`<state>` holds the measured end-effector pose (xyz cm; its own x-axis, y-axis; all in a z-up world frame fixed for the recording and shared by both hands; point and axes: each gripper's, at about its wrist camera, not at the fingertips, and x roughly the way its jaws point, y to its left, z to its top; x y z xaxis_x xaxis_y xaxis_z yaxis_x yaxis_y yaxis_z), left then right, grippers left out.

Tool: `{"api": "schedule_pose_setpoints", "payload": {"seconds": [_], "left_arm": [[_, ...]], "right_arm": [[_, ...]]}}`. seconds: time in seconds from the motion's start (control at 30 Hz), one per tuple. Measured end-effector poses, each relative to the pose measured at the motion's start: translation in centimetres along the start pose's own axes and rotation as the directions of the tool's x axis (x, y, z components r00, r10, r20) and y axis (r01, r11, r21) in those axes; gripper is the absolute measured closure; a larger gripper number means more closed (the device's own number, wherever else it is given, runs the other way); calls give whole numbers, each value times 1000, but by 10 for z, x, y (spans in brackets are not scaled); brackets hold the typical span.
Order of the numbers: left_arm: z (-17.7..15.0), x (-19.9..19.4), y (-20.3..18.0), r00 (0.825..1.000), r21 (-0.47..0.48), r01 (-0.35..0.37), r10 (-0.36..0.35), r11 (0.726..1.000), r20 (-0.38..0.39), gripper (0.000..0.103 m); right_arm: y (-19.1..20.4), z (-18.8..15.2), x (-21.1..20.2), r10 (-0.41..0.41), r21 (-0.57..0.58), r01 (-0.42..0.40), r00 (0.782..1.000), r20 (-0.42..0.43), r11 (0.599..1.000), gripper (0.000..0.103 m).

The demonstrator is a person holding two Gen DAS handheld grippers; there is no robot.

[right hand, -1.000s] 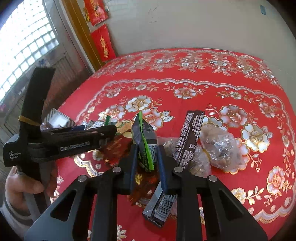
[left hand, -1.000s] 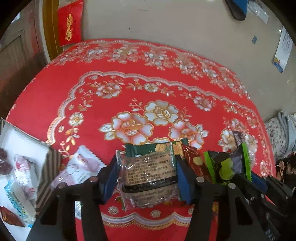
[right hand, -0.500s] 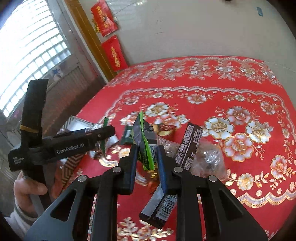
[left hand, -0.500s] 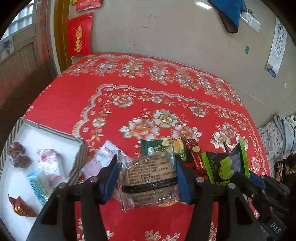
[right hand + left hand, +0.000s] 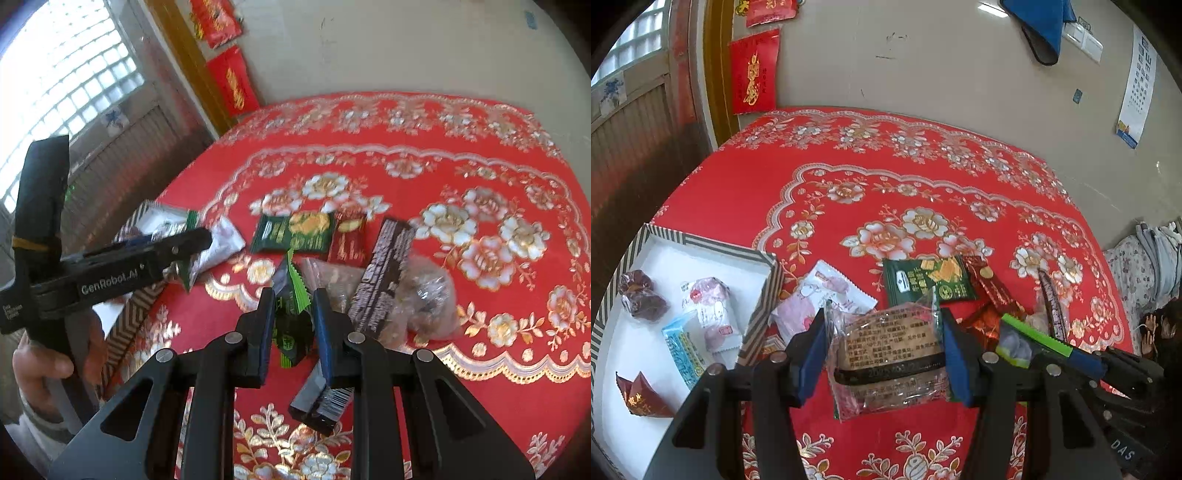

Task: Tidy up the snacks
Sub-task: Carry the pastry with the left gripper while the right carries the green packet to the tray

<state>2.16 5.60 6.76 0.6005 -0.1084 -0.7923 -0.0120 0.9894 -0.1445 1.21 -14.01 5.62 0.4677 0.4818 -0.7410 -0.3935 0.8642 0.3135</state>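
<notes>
Left of both grippers lies the tray (image 5: 764,258); the left gripper (image 5: 882,354), clamped on a clear biscuit pack (image 5: 890,354), is nearer than the right gripper (image 5: 293,325), clamped on a green packet (image 5: 293,314).

Both wrist views close, angled down over red tablecloth (image 5: 738,192); share snack pile.

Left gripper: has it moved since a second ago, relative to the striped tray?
Yes. The left gripper, shut on the clear cake packet, has pulled back: the striped tray shows far more of itself at left.
</notes>
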Motion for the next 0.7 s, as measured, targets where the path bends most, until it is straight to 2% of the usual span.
{"api": "schedule_pose_setpoints", "payload": {"seconds": [0.13, 0.23, 0.27, 0.37, 0.47, 0.63, 0.7], "left_arm": [[-7, 7, -2, 1000, 7, 0, 0, 1000, -24, 43], [-9, 7, 2, 1000, -2, -3, 3, 1000, -27, 43], [-9, 6, 4, 1000, -6, -7, 6, 1000, -24, 43], [-7, 2, 10, 1000, -17, -18, 17, 1000, -10, 43], [-7, -1, 13, 1000, -20, -11, 11, 1000, -6, 43], [-9, -1, 16, 1000, -25, -5, 4, 1000, -12, 43], [-10, -1, 19, 1000, -28, -5, 4, 1000, -13, 43]], "right_arm": [[14, -5, 10, -27, -67, 24, 998, -52, 997, 76], [20, -11, 21, -40, -88, 31, 994, -100, 996, 65], [22, -13, 23, -41, -92, 31, 993, -111, 995, 64], [28, -16, 22, -32, -102, 21, 994, -102, 995, 64], [29, -17, 26, -40, -100, 29, 993, -114, 995, 53], [34, -21, 42, -46, -128, 29, 990, -130, 991, 53], [36, -24, 44, -59, -140, 43, 992, -115, 989, 61]]}}
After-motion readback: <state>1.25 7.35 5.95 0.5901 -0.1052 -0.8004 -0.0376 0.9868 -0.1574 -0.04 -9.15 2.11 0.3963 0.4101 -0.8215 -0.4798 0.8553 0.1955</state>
